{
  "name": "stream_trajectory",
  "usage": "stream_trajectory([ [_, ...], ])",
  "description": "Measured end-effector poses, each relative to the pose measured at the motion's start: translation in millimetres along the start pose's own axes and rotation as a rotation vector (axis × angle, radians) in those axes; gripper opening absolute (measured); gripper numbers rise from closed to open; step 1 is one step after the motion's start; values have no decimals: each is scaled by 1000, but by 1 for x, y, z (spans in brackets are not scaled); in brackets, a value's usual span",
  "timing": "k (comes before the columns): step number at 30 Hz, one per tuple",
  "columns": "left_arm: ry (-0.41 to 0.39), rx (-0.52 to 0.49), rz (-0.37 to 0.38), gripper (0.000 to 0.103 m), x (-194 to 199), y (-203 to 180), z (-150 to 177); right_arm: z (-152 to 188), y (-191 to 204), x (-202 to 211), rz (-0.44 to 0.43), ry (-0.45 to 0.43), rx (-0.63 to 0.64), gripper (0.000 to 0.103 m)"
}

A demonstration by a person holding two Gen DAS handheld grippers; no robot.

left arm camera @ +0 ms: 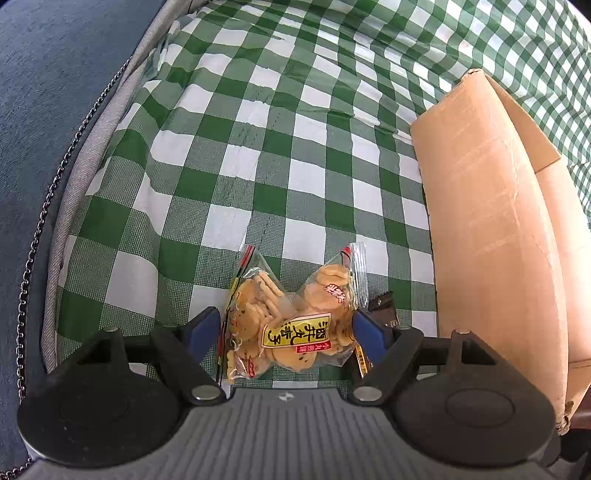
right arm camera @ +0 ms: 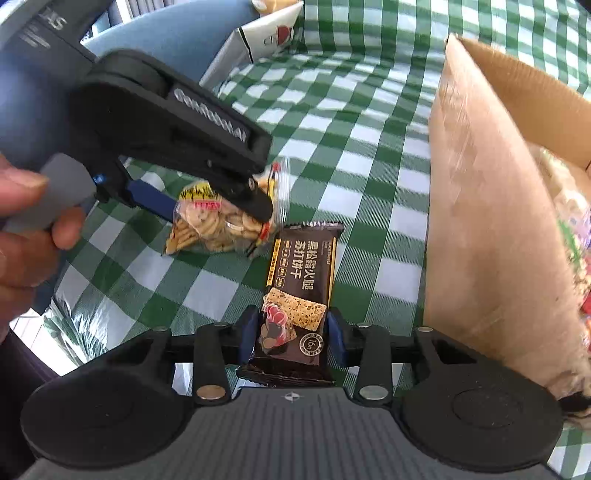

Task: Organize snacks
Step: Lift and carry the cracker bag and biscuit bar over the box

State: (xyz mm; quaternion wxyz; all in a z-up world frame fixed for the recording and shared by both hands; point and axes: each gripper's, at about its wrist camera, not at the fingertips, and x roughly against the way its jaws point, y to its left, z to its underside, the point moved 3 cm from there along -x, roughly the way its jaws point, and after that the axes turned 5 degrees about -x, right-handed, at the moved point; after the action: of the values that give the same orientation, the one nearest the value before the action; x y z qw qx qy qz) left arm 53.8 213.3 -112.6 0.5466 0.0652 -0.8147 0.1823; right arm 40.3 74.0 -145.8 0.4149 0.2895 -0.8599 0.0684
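Note:
A clear bag of round yellow crackers (left arm camera: 280, 325) lies on the green-checked cloth (left arm camera: 258, 166), and my left gripper (left arm camera: 286, 328) straddles it with both blue pads against its sides. The right wrist view shows that same left gripper (right arm camera: 218, 210) from the side, over the cracker bag (right arm camera: 214, 229), with a person's hand (right arm camera: 22, 229) on its handle. My right gripper (right arm camera: 291, 332) is shut on a dark brown cracker packet (right arm camera: 299, 295) that lies flat on the cloth. A corner of the dark packet (left arm camera: 382, 306) peeks out beside the left gripper's right finger.
An open cardboard box (left arm camera: 491, 221) stands right of both snacks; its wall (right arm camera: 480, 221) is close to my right gripper, with colourful packets (right arm camera: 569, 229) inside. A white printed package (right arm camera: 266, 33) lies at the back. A blue cushion (left arm camera: 37, 110) and a metal chain (left arm camera: 74, 140) edge the left.

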Motion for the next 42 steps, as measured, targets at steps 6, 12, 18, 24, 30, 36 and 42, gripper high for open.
stream_trajectory([
  [6,-30,-25,4,71,7,-2,-3,-7,1,18,20,-75,24,38],
  [12,-94,9,7,67,22,1,-7,-8,1,29,13,-111,32,38],
  [18,-203,34,-9,66,49,3,-12,-16,0,47,-14,-195,26,38],
  [24,-316,66,-20,66,77,3,-17,-33,-6,83,-57,-315,24,38],
  [30,-395,75,5,66,95,-9,-22,-64,-45,142,-65,-492,12,38],
  [36,-464,24,25,66,100,-36,-28,-68,-106,172,42,-622,55,38],
  [42,-551,-29,95,66,102,-77,-32,-47,-161,177,132,-609,-93,38],
])
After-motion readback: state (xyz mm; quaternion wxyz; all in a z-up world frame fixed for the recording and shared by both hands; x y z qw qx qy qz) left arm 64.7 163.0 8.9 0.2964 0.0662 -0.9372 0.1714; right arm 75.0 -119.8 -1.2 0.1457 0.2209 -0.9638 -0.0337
